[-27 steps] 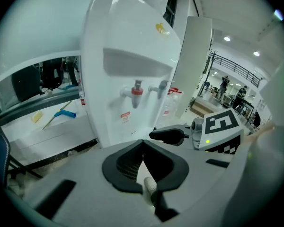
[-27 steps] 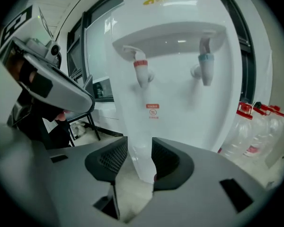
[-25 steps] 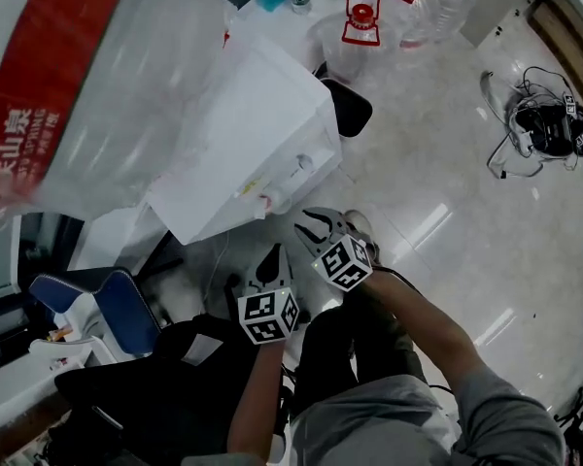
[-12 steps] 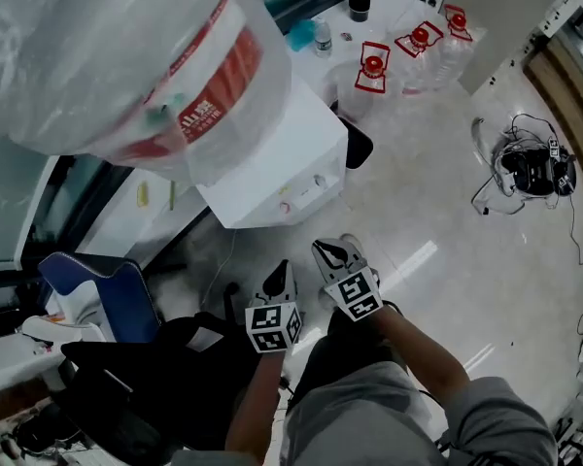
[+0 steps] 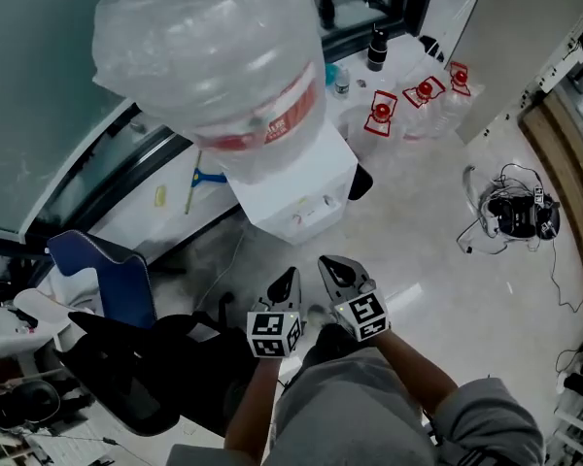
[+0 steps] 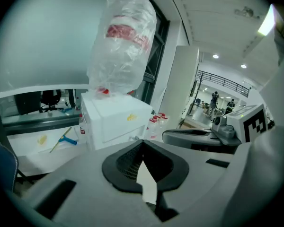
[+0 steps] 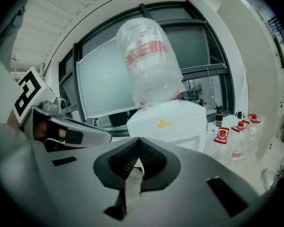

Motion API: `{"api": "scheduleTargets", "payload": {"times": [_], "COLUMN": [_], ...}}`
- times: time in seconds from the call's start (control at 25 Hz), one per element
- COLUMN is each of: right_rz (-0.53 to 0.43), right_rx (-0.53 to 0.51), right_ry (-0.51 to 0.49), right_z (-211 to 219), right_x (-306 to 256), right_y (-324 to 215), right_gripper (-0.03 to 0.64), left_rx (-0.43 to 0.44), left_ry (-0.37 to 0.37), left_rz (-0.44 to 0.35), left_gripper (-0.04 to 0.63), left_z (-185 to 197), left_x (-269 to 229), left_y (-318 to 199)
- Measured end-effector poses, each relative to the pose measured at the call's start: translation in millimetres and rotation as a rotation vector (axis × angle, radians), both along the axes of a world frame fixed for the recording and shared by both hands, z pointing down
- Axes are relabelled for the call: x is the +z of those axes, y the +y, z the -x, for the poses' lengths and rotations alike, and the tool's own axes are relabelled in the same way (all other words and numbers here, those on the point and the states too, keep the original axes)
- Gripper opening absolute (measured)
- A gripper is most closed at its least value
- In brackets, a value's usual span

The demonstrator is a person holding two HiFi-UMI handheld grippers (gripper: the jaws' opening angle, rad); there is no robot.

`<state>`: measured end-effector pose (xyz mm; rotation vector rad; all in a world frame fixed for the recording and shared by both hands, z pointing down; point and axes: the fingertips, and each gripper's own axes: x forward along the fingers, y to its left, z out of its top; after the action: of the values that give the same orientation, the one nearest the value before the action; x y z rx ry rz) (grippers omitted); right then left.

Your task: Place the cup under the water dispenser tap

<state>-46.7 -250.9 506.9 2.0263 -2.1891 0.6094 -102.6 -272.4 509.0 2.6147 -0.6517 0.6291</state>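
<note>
left gripper (image 5: 290,276): pressed together. In the left gripper view its black ribbed pads meet at the tips. It pinches nothing and touches nothing.
right gripper (image 5: 328,263): its jaws have just been closing and now meet tip to tip in the right gripper view, with nothing caught between them.
gap behind the tips: each gripper view shows a pale wedge below the point where the pads meet. It is probably the floor beyond, but the view is too close to be sure.
placing of the pair: side by side, near each other but not touching, low in the head view above the person's lap. Both point toward the water dispenser (image 5: 291,187).
marker cubes (image 5: 274,330): one sits at the rear of each gripper, the sides in view showing a black-and-white square.
water dispenser: a white box standing on the pale glossy floor against the window wall. It is ahead of both grippers and well apart from them.
taps (image 5: 327,202): two small ones on the dispenser's front face, on the side toward the person.
water bottle (image 5: 214,66): large, upended on top of the dispenser, wrapped in clear plastic, with a red label band.
small bottles (image 5: 381,115): clear, with red caps and red handles, grouped on the floor just right of the dispenser.
blue chair (image 5: 112,280): left of the grippers.
tangle of cables (image 5: 513,216): on the floor, far right.
</note>
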Motion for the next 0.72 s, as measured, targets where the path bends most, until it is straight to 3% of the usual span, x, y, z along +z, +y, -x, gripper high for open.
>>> {"api": "scheduleTargets", "payload": {"times": [0.4, 0.72], "right_rz": [-0.137, -0.192], "right_rx": [0.044, 0.046], "right_ry": [0.022, 0.033], "right_z": [-8.6, -6.9], "right_x": [-122.4, -171.8], "right_y": [13.1, 21.6], "right_gripper": [0.011, 0.011], "left_rx": [0.052, 0.065], "left_ry": [0.117, 0.182], "left_rz": [-0.12, -0.18], "left_gripper": [0.009, 0.009], "left_z": [-5.9, -7.9], "left_x": [-109.4, -164.2], "left_y": [6.4, 10.2]}}
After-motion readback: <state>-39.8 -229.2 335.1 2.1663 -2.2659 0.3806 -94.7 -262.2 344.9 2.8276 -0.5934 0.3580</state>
